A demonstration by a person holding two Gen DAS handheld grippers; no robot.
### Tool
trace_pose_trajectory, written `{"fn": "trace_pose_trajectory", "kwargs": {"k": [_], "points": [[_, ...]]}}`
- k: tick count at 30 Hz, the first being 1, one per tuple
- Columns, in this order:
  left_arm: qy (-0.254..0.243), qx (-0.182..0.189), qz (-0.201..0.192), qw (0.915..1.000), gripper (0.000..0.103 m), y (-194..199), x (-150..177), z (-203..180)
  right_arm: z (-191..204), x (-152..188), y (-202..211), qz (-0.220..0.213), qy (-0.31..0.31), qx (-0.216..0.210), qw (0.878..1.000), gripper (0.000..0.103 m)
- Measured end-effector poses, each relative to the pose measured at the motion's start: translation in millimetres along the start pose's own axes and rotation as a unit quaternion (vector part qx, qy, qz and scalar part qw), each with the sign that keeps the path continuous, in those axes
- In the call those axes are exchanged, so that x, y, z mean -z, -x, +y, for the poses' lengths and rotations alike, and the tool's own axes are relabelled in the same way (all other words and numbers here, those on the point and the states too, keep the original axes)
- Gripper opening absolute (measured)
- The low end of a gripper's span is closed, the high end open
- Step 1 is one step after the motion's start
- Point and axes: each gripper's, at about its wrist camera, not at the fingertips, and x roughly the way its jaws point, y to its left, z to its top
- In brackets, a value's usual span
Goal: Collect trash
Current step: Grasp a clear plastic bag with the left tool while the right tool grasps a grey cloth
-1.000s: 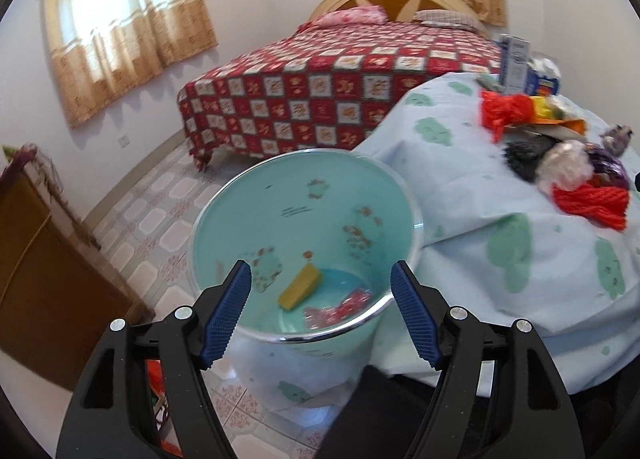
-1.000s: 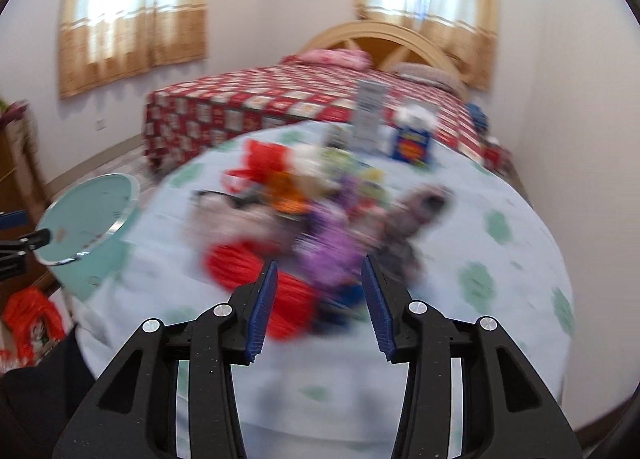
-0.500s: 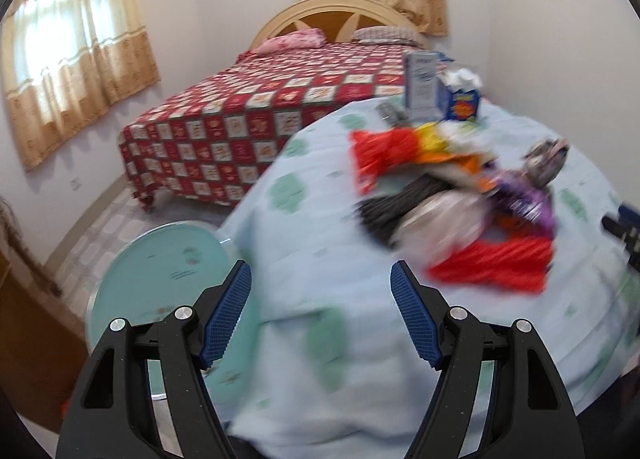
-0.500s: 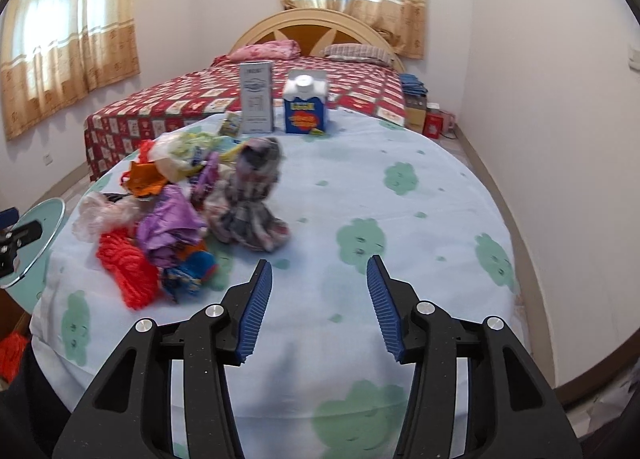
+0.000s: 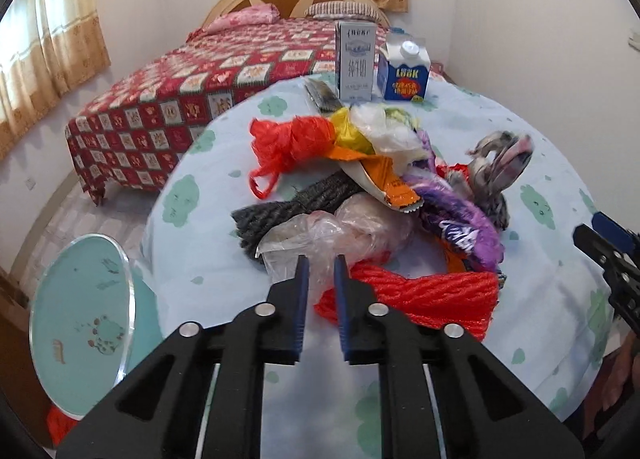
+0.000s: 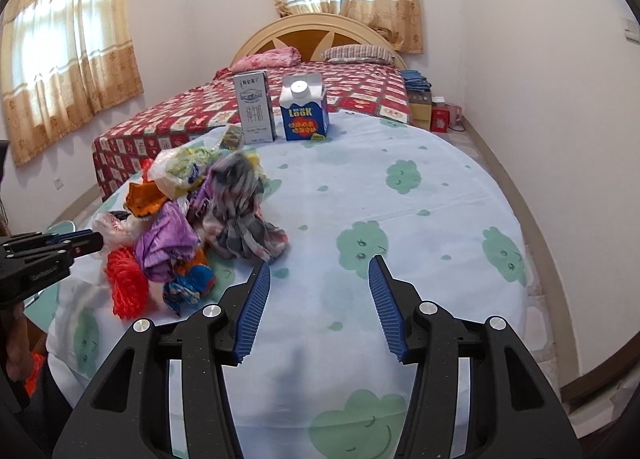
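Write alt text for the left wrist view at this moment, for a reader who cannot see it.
The left gripper, fingers nearly closed, reaches a clear plastic bag at the near edge of a trash pile on a cloud-print tablecloth. A red mesh net, a purple wrapper and two cartons lie beyond; a teal bin stands lower left.

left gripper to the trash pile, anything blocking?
Nothing visible does. The left gripper is already at the near edge of the trash pile, fingers narrowed around the edge of the clear plastic bag, with the red mesh bag just to its right. Whether they pinch the plastic, I cannot tell.
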Motion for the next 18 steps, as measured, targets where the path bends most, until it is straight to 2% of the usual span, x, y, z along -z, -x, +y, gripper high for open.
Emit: {"fn": "trace_pose_trajectory", "kwargs": {"k": [1,9,15,18], "points": [[0.0,0.002,-0.004,1.0,0.008,6,0,2,2,-1,0,-0.001,0.001,-0.001,1.0,0.051],[0.019,0.003,-0.058,0.9981,0.006,55,-12,28,31,-20,-12,0.002,0.021,-0.01,1.0,0.051],[0.04,-0.014,-0.087,0.9953,0.006,74,-20,52,51,-35,-40,0.03,0.031,-0.023,0.999,0.051],[0.048,-0.017,-0.086,0.995,0.006,74,-21,62,56,-40,-53,0.038,0.03,-0.027,0.998,0.051]]}}
